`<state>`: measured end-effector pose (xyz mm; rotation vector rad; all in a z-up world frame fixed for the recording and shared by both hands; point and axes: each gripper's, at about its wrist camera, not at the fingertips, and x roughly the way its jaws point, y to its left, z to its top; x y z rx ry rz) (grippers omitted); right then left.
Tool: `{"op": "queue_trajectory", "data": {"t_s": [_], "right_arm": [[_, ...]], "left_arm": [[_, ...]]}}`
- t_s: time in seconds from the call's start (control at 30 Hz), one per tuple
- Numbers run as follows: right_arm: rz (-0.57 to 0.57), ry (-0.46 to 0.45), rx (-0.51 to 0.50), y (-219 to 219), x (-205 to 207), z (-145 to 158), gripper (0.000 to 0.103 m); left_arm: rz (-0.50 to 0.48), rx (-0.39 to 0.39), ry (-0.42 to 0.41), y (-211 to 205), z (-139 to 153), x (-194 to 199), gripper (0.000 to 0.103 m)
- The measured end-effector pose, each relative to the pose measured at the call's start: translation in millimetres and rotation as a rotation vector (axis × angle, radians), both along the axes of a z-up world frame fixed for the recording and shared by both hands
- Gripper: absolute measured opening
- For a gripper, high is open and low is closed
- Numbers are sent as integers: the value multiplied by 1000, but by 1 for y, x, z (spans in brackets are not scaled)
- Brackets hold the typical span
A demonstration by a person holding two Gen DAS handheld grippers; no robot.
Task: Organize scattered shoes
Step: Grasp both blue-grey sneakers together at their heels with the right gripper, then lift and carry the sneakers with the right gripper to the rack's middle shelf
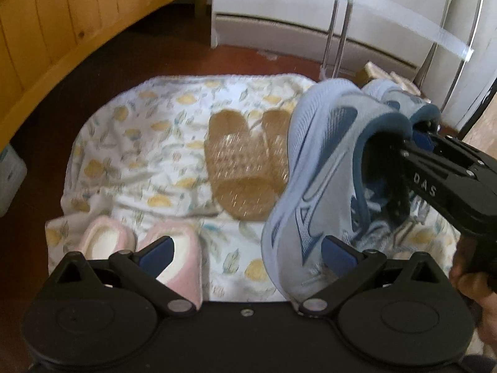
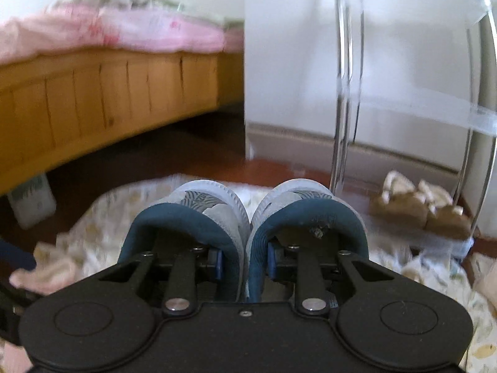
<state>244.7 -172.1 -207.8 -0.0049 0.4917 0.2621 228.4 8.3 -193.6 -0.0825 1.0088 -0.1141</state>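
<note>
A pair of light blue sneakers (image 1: 323, 161) with dark blue collars hangs tilted above the patterned cloth (image 1: 139, 143). My right gripper (image 1: 416, 143) has one finger inside each shoe and is shut on the two inner collars. In the right wrist view the sneakers (image 2: 198, 205) sit heel-first around the right gripper (image 2: 245, 261). My left gripper (image 1: 248, 248) stands open and holds nothing, its right finger just in front of the near sneaker's side. Brown glittery slippers (image 1: 239, 158) lie mid-cloth. Pink fuzzy slippers (image 1: 102, 239) lie at the near left.
A clear acrylic rack (image 1: 403, 21) stands at the right before a white cabinet (image 1: 273, 9); tan sandals (image 2: 419, 208) rest on its bottom shelf. A wooden bed frame (image 1: 46, 31) runs along the left, with a white container (image 1: 9, 180) beside it. A hand (image 1: 469, 283) grips the right handle.
</note>
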Motion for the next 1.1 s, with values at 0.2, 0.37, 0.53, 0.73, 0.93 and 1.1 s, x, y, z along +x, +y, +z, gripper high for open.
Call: {"op": "queue_trajectory", "data": {"t_s": [0.2, 0.37, 0.53, 0.73, 0.93, 1.1], "right_arm": [[-55, -99, 38, -25, 25, 32, 29], [-131, -162, 53, -61, 49, 74, 29], [-205, -225, -9, -103, 87, 122, 29], [-280, -278, -102, -143, 153, 170, 30], [-312, -247, -256, -160, 229, 176, 30], [-325, -180, -337, -163, 281, 168, 31]], "left_arm": [[24, -81, -103, -12, 35, 42, 102], [-36, -93, -205, -33, 73, 92, 102], [-114, -91, -310, -66, 112, 140, 102], [-184, -87, -401, -112, 141, 184, 102], [-181, -100, -411, -139, 140, 221, 102], [-153, -129, -383, -144, 135, 241, 102]]}}
